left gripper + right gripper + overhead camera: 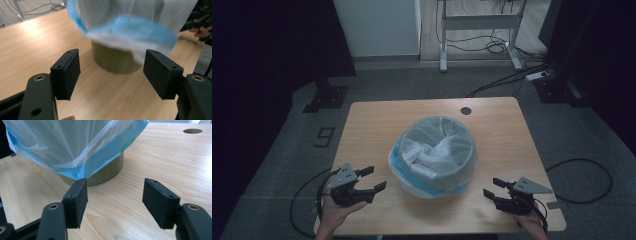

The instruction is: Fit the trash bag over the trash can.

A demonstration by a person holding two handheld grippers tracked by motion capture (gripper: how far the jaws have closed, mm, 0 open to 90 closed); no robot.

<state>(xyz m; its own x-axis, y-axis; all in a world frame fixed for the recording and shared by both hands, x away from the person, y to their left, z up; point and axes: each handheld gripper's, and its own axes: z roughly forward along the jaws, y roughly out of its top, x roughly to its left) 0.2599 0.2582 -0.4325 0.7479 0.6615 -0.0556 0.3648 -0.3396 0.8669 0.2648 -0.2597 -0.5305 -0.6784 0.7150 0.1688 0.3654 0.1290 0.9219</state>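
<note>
Left gripper (371, 186) sits at table's near-left, jaws apart, nothing btwn them. Right gripper (493, 191) at near-right, also spread, empty. Bin (433, 155) w/ clear-and-blue bag liner stands mid-table, apart from both. Table (372, 125) is light wood, 1 round hole (466, 110) near far edge. Grey carpet round it, cables (507, 77) and a desk frame (479, 22) beyond; room dim.
</note>
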